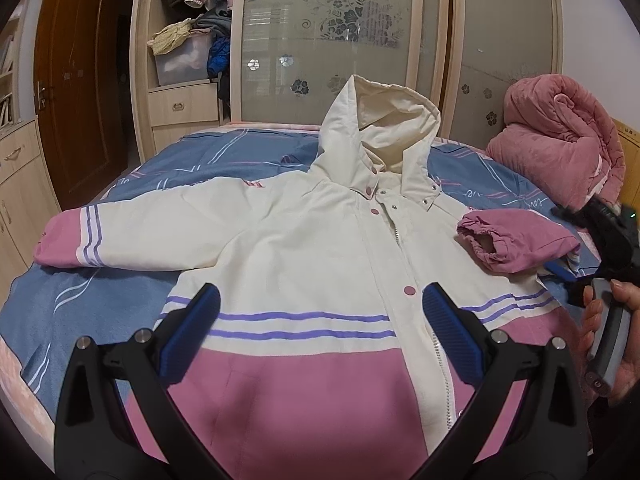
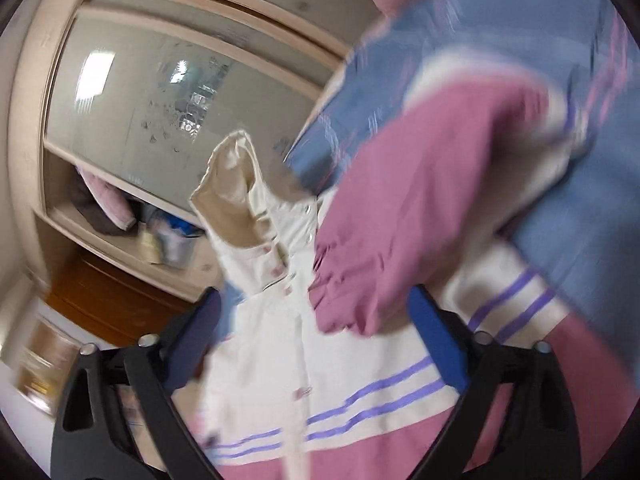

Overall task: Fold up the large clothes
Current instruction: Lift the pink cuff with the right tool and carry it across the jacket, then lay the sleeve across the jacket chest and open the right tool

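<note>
A cream and pink hooded jacket (image 1: 304, 248) lies front up on the bed, hood (image 1: 380, 136) toward the wardrobe. Its left sleeve (image 1: 80, 240) is spread out flat; its right sleeve (image 1: 516, 240) is folded in, pink cuff resting on the chest. My left gripper (image 1: 320, 320) is open and empty above the jacket's lower front. My right gripper (image 2: 316, 320) is open in its blurred, tilted view, just short of the pink cuff (image 2: 400, 240) and not holding it. It also shows at the right edge of the left wrist view (image 1: 560, 272), held in a hand.
The bed has a blue patterned cover (image 1: 192, 160). A rolled pink quilt (image 1: 560, 140) sits at its far right. A wardrobe with frosted sliding doors (image 1: 340, 40) and open shelves of clothes (image 1: 188, 40) stands behind. A wooden door (image 1: 76, 80) is at left.
</note>
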A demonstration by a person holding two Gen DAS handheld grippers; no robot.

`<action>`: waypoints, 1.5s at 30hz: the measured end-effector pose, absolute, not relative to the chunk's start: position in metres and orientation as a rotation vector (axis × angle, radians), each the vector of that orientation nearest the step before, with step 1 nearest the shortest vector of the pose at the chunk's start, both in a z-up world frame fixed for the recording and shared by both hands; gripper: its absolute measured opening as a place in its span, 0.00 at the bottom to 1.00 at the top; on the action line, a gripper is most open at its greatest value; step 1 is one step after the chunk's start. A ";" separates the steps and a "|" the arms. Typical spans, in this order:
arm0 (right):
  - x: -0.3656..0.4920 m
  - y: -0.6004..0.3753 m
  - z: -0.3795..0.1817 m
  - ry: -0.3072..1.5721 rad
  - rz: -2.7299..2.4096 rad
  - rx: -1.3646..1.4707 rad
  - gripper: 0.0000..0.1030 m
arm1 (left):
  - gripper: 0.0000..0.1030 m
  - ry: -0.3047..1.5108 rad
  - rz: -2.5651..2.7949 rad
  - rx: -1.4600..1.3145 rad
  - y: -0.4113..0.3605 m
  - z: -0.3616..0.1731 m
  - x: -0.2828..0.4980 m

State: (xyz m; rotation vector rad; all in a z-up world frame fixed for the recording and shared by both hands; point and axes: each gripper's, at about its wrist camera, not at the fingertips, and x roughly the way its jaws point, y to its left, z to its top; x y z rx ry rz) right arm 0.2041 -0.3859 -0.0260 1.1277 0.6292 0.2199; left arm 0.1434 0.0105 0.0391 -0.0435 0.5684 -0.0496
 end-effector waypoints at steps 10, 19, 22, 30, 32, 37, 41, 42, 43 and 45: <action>0.217 -0.375 -0.054 0.710 0.065 1.174 0.60 | 0.98 0.575 -0.055 -0.044 0.010 0.037 0.143; 0.252 -0.366 -0.059 0.644 -0.046 1.106 0.14 | 0.98 0.586 -0.055 -0.040 0.009 0.034 0.146; 0.247 -0.362 -0.053 0.615 -0.025 1.111 0.11 | 0.98 0.593 -0.058 -0.045 0.010 0.032 0.147; 0.259 -0.322 -0.033 0.605 0.176 1.084 0.10 | 0.98 0.581 -0.061 -0.053 0.015 0.035 0.142; 0.267 -0.305 -0.035 0.644 0.227 1.082 0.10 | 0.98 0.578 -0.060 -0.052 0.016 0.036 0.142; 0.279 -0.279 -0.050 0.728 0.241 1.023 0.29 | 0.98 0.587 -0.059 -0.060 0.017 0.035 0.143; 0.271 -0.282 -0.046 0.701 0.195 1.023 0.74 | 0.98 0.583 -0.064 -0.050 0.016 0.035 0.143; 0.268 -0.282 -0.044 0.699 0.181 1.023 0.77 | 0.98 0.584 -0.064 -0.049 0.016 0.035 0.143; 0.263 -0.283 -0.044 0.711 0.155 1.025 0.80 | 0.98 0.586 -0.065 -0.051 0.016 0.035 0.143; 0.256 -0.285 -0.049 0.748 0.116 1.034 0.80 | 0.98 0.593 -0.067 -0.057 0.017 0.033 0.144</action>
